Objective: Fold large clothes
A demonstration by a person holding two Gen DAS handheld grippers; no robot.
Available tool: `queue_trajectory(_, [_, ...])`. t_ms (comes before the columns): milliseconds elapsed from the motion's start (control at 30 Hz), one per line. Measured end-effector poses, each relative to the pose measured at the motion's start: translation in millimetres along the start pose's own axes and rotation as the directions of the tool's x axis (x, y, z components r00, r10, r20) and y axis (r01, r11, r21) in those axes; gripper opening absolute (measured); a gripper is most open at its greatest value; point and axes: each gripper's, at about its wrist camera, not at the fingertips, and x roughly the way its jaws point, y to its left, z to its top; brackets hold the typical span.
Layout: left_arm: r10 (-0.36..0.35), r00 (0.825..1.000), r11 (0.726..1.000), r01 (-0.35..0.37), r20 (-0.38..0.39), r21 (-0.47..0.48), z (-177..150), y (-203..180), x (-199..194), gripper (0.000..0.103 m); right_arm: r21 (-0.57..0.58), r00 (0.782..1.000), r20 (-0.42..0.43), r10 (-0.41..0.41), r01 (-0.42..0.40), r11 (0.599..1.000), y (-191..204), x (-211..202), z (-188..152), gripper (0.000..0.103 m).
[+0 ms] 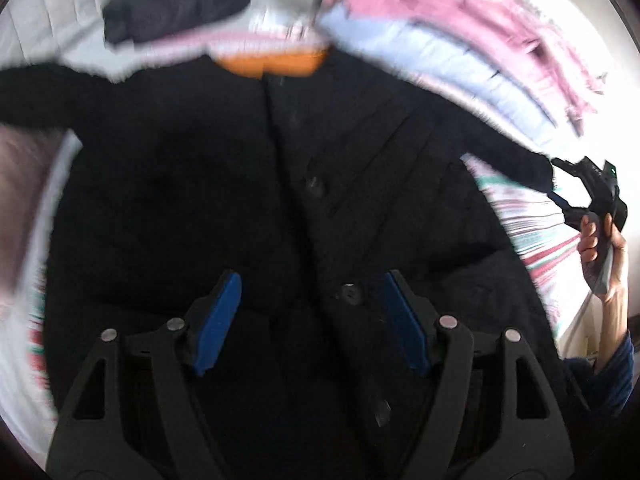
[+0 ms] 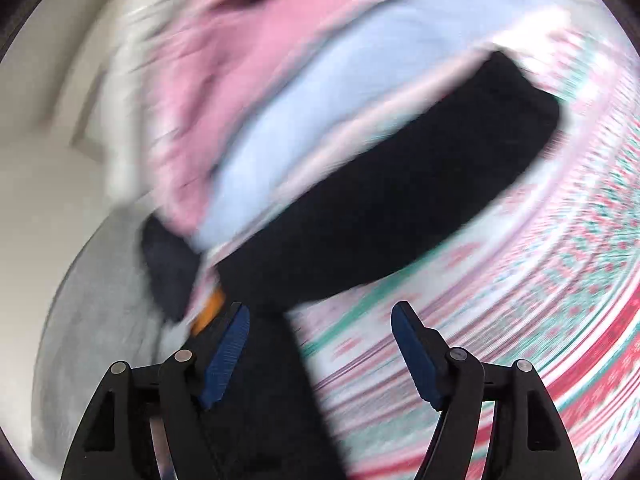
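A black coat (image 1: 224, 184) is seen spread front-up across a patterned bedspread (image 1: 532, 236), filling most of the left wrist view. A front placket runs down its middle, and two dark buttons (image 1: 314, 184) are made out along it, with a third lower down near the frame's bottom. An orange lining (image 1: 276, 63) shows at the collar, at the far end of the coat. One sleeve is stretched out to the left, the other to the right, and diagonal creases are seen across the right chest. The left gripper (image 1: 312, 320) is held over the lower front of the coat with its blue pads (image 1: 218, 320) spread wide; nothing is held between them. In the same view the right gripper (image 1: 560, 196) is seen at the end of the right sleeve, in the person's hand (image 1: 602, 256) — whether cloth is pinched there cannot be told at that size. In the right wrist view the right gripper (image 2: 320, 352) shows its pads (image 2: 226, 356) well apart, with black cloth (image 2: 360, 208) running between and beyond them, and the sleeve lying as a dark band over the red-and-green pattern. Pink (image 2: 224, 92) and pale blue (image 2: 320, 120) fabrics are piled beyond the collar, and another dark garment (image 1: 176, 4) lies further off. Both views are heavily blurred — the fine texture is lost.
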Motion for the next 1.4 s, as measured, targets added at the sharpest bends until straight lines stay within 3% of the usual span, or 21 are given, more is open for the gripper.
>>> queue_trajectory(100, [0.018,0.993,0.999,-0.021,-0.119,-0.028,-1.7,1.6,46.3,0.073,0.135,0.999,0.006,-0.047,0.046,0.99,-39.1,18.6,19.1,0.075])
queue_trajectory(200, [0.042,0.995,0.999,-0.044,-0.095,-0.022,2.3,-2.2,53.6,0.073,0.183,0.998,0.044,-0.053,0.044,0.982,-55.3,25.6,35.1,0.075])
queue_trajectory(267, [0.04,0.996,0.999,-0.041,-0.075,-0.023,7.3,-4.0,53.7,0.057,0.217,0.996,0.073,-0.052,0.036,0.976,-64.9,31.6,47.3,0.075])
queue_trajectory(367, [0.009,0.997,0.999,-0.011,-0.07,-0.034,16.4,-4.7,59.6,0.045,0.258,0.992,0.119,-0.034,0.002,0.966,-75.3,38.4,68.3,0.075])
queue_trajectory(433, [-0.004,0.998,0.999,0.002,-0.064,-0.037,23.6,-6.0,64.2,0.044,0.261,0.989,0.148,-0.026,-0.014,0.965,-75.3,42.9,78.9,0.075])
queue_trajectory(533, [0.008,0.998,1.0,-0.009,-0.061,-0.018,36.0,-9.3,80.0,0.025,0.236,0.985,0.172,-0.015,-0.027,0.971,-65.8,48.5,85.5,0.073])
queue_trajectory(567, [0.03,0.998,1.0,-0.03,-0.062,-0.008,37.9,-12.3,83.2,0.023,0.218,0.983,0.182,-0.019,-0.021,0.976,-59.0,48.7,85.1,0.064])
queue_trajectory(600, [0.048,0.997,0.999,-0.048,-0.057,0.005,39.0,-16.3,83.9,0.022,0.182,0.98,0.198,-0.033,-0.003,0.983,-52.0,48.6,88.6,0.04])
queue_trajectory(667, [0.055,0.998,0.998,-0.056,-0.044,-0.004,42.4,-14.8,81.3,0.012,0.115,0.975,0.219,-0.047,0.022,0.993,-38.8,46.1,96.1,0.016])
queue_trajectory(733, [0.025,0.999,0.999,-0.026,-0.03,-0.038,50.1,-12.0,80.7,0.01,0.07,0.97,0.24,-0.047,0.031,0.997,-28.2,43.2,98.8,0.015])
queue_trajectory(833, [0.039,0.999,0.998,-0.04,-0.029,-0.044,60.0,-14.5,79.0,0.009,0.021,0.958,0.286,-0.037,0.033,0.999,-5.8,38.3,103.9,0.014])
queue_trajectory(967, [0.045,0.998,0.999,-0.045,0.049,-0.014,76.9,-28.7,51.7,0.009,-0.087,0.932,0.363,-0.009,0.043,0.995,31.6,17.4,103.1,0.014])
queue_trajectory(1100, [0.034,0.996,0.999,-0.031,0.083,-0.043,89.7,-11.9,42.2,0.009,-0.147,0.904,0.428,0.007,0.062,0.987,54.3,1.3,101.1,0.013])
queue_trajectory(1167, [0.058,0.997,0.998,-0.057,0.058,-0.023,83.2,-3.5,59.8,0.009,-0.152,0.907,0.421,-0.025,0.097,0.984,51.3,5.3,100.7,0.013])
queue_trajectory(1233, [0.059,0.997,0.998,-0.058,-0.053,0.024,69.9,-2.5,98.3,0.011,-0.121,0.924,0.371,-0.09,0.145,0.982,40.0,22.6,102.2,0.013])
queue_trajectory(1333, [0.108,0.994,0.987,-0.107,-0.003,0.121,55.5,-16.6,95.5,0.013,-0.023,0.944,0.31,-0.117,0.13,0.991,5.6,37.5,107.5,0.013])
queue_trajectory(1400, [0.072,0.997,0.993,-0.068,-0.03,0.101,54.8,-13.6,88.9,0.013,0.056,0.952,0.294,-0.084,0.071,0.996,-13.2,39.3,110.3,0.013])
